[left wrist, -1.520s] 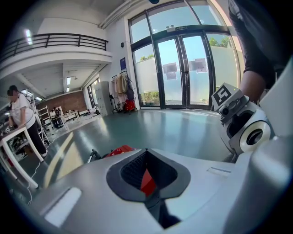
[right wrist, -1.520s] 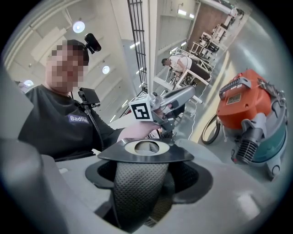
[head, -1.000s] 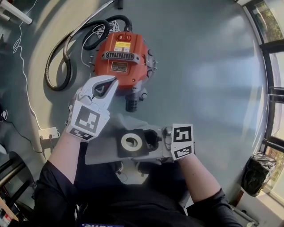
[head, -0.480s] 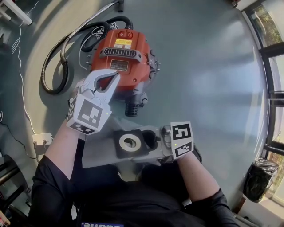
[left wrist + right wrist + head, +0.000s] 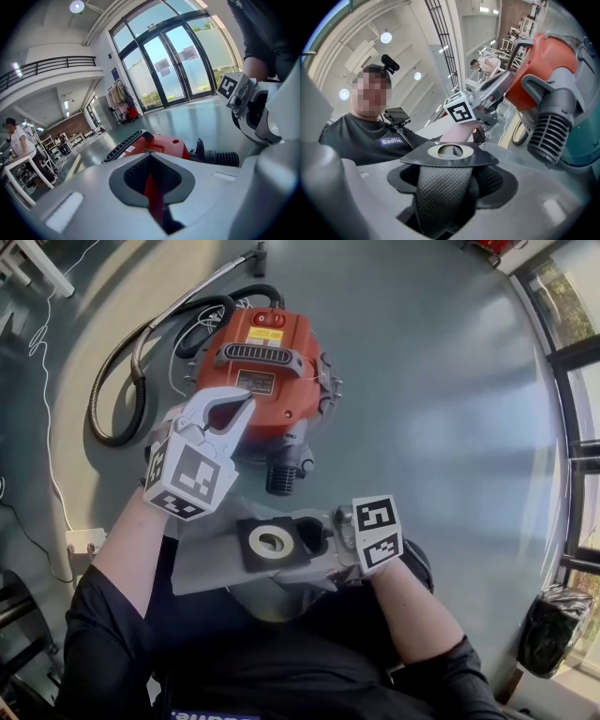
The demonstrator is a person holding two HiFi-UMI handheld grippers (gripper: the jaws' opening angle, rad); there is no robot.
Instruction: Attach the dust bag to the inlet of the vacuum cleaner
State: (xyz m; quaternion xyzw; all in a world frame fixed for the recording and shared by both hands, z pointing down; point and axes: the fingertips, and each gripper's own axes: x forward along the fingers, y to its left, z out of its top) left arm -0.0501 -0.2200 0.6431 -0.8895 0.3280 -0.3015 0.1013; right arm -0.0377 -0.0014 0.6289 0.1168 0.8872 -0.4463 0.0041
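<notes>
The orange vacuum cleaner [image 5: 267,371] stands on the grey floor, its black ribbed inlet [image 5: 281,474] pointing toward me. My right gripper [image 5: 317,540] is shut on the grey dust bag [image 5: 202,568] just under its dark collar with a round hole [image 5: 272,542]. The collar lies a little short of the inlet, not touching it. My left gripper [image 5: 234,399] hovers over the vacuum's near side, shut and holding nothing. In the right gripper view the collar [image 5: 450,154] sits above the right gripper [image 5: 445,187], with the inlet [image 5: 551,129] at the right. The left gripper [image 5: 150,159] faces the vacuum [image 5: 154,145].
A black hose [image 5: 122,381] and a metal wand [image 5: 187,296] coil left of the vacuum. A white cable [image 5: 47,352] runs to a power box [image 5: 82,540]. A black sack [image 5: 553,624] sits by the window frames at right. People stand at distant tables [image 5: 14,140].
Both grippers have sunk a little. The left one has rolled slightly over the vacuum's near side. The bag collar has dropped with the right gripper and stays just short of the inlet.
</notes>
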